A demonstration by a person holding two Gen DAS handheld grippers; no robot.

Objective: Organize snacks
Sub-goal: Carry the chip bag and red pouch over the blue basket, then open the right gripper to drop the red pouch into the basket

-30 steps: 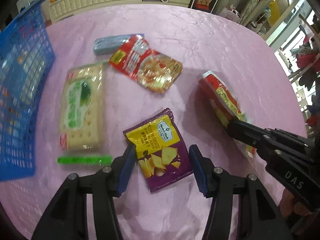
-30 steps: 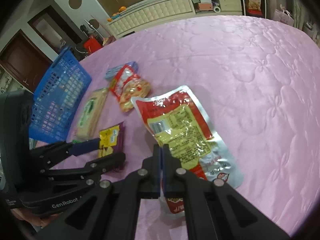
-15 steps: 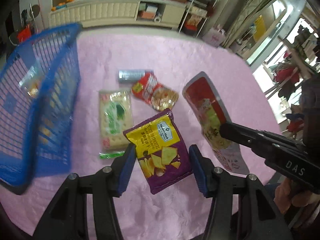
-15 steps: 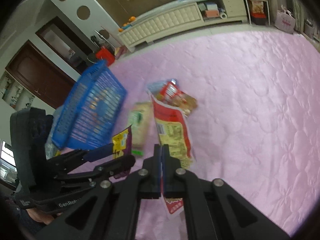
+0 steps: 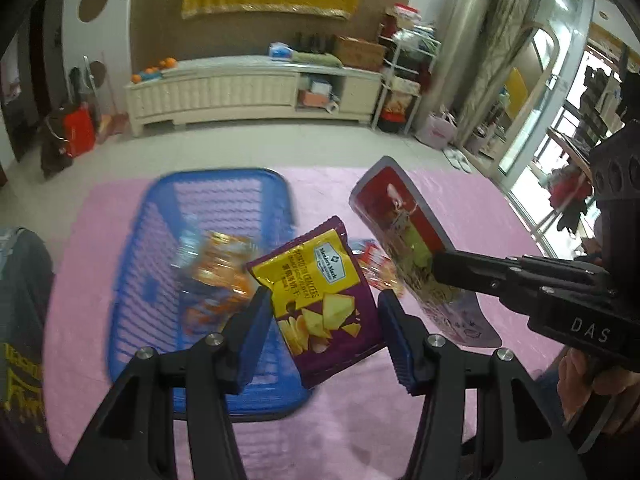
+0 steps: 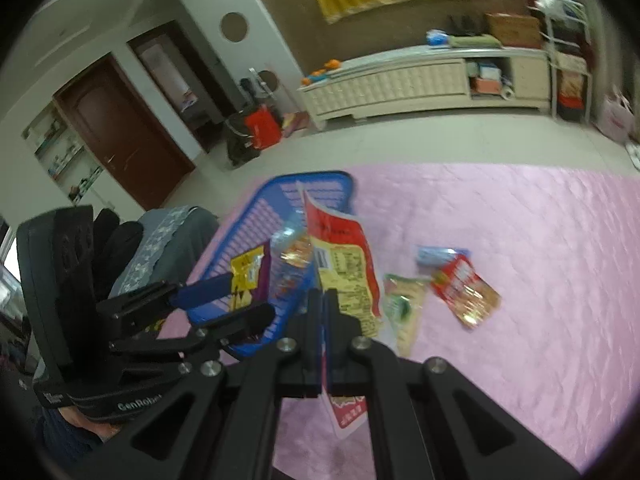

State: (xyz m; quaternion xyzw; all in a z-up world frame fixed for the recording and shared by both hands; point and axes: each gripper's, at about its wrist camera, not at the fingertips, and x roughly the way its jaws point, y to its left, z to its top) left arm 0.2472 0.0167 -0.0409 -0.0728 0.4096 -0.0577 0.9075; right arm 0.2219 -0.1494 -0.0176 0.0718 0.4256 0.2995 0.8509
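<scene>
currently both hands loaded, both packets in the air over or just beside blue basket [image 5: 132,288], which sits on pink bench [image 5: 460,200].

left gripper [image 5: 322,326]: jaws part spread, blue pads pressing both side edges of purple-yellow chip bag [image 5: 320,292]. bag long axis runs away from the jaws, top edge pointing up and slightly left toward basket's far wall. hangs over basket's near right corner, so judged nearer to a drop than the other hand.

right gripper [image 6: 322,308]: jaws pressed together, pinching red-yellow pouch [image 6: 344,268] near its lower end, short tail dangling below the pads. pouch long axis near upright, free end leaning toward basket. sits just right of basket's right wall, not clearly over the opening yet.

basket already holds an orange packet [image 5: 222,272], blurred, details unreadable.

right of basket, lying on bench: green cracker pack [image 6: 402,308], red snack pack [image 6: 466,292], small blue-grey packet [image 6: 436,256].

likely next: chip bag straight down into basket, pouch shifted left across the wall first. risk: tall pouch snagging the basket rim or ending up propped on it.
</scene>
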